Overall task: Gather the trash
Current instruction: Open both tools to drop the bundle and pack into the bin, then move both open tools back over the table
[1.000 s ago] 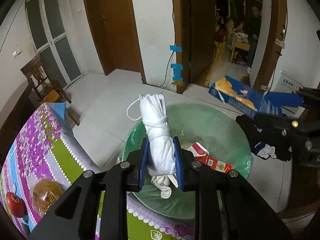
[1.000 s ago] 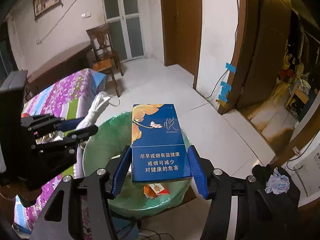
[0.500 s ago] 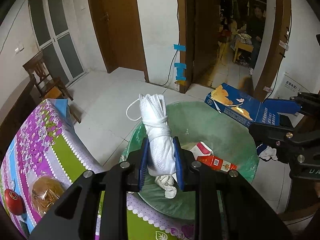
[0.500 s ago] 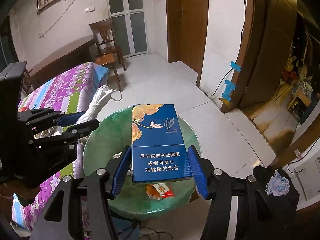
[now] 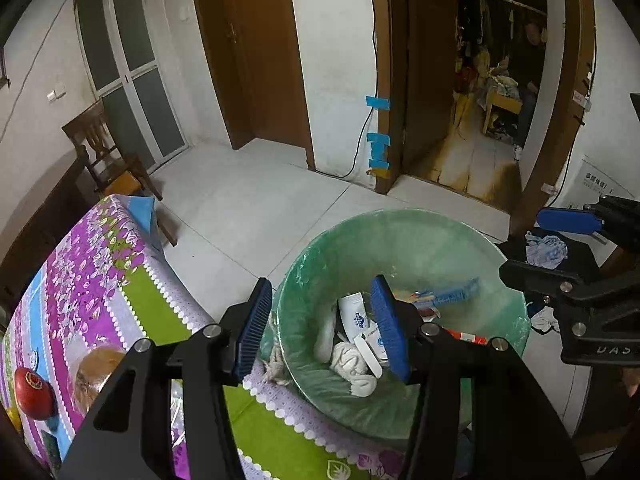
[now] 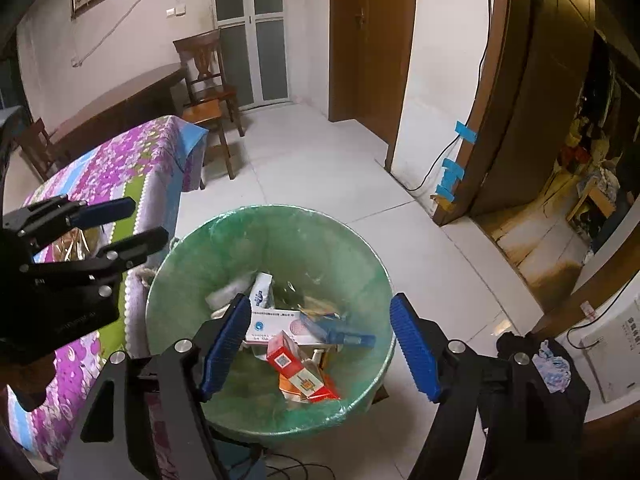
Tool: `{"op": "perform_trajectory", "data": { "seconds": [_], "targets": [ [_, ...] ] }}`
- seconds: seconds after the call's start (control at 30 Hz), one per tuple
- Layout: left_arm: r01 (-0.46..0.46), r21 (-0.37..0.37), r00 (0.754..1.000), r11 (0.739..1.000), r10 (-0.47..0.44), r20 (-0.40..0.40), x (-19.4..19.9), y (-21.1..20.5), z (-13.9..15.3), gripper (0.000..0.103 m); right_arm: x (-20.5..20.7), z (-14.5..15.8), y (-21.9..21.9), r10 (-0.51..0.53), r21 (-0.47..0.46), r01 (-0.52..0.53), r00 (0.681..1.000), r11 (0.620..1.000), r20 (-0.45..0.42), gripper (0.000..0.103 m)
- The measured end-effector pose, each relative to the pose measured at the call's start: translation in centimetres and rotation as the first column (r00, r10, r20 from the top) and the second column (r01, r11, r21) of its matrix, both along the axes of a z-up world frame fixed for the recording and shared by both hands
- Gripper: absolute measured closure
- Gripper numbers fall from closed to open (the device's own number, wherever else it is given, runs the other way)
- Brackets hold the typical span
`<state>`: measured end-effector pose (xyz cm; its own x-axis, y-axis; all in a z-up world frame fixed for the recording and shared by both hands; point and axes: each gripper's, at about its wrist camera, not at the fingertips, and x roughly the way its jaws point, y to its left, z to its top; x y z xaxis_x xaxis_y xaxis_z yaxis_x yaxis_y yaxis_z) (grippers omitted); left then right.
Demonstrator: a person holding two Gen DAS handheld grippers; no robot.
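A round bin lined with a green bag (image 5: 400,232) (image 6: 360,248) stands on the floor beside the table. Inside lie a white cloth bundle (image 5: 352,364), white packets (image 6: 260,292), a blue carton (image 6: 340,330) (image 5: 448,294) and red boxes (image 6: 300,372). My left gripper (image 5: 324,330) is open and empty above the bin's near-left rim. My right gripper (image 6: 320,350) is open and empty above the bin's near side; it also shows in the left wrist view (image 5: 560,248), and the left gripper shows in the right wrist view (image 6: 120,228).
A table with a purple and green flowered cloth (image 5: 80,280) (image 6: 112,168) holds a red fruit (image 5: 34,398) and a wrapped bun (image 5: 96,372). Wooden chairs (image 6: 208,80) stand behind it. Dark clothes (image 6: 536,356) lie at the right. An open doorway (image 5: 492,80) is beyond.
Both grippers have opened. The white cloth bundle dropped from the left gripper and the blue carton from the right gripper; both now lie in the bin.
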<state>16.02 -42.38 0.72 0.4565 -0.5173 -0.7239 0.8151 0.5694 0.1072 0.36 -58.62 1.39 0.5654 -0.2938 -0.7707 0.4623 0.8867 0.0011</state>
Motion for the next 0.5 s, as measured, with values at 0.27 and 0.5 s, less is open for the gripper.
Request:
{"op": "perform_trajectory", "data": {
  "seconds": [0.27, 0.5],
  "targets": [
    [-0.025, -0.010, 0.998, 1.000, 0.025, 0.060, -1.4, 1.6, -0.1, 0.049, -0.9, 0.2, 1.8, -0.015, -0.072, 0.015, 1.000, 0.997, -0.007, 0.030],
    [-0.056, -0.072, 0.988, 0.996, 0.066, 0.143, -3.5, 6.1, 0.2, 0.032, -2.9, 1.0, 4.7, -0.047, -0.134, 0.056, 0.996, 0.989, 0.071, 0.008]
  ]
}}
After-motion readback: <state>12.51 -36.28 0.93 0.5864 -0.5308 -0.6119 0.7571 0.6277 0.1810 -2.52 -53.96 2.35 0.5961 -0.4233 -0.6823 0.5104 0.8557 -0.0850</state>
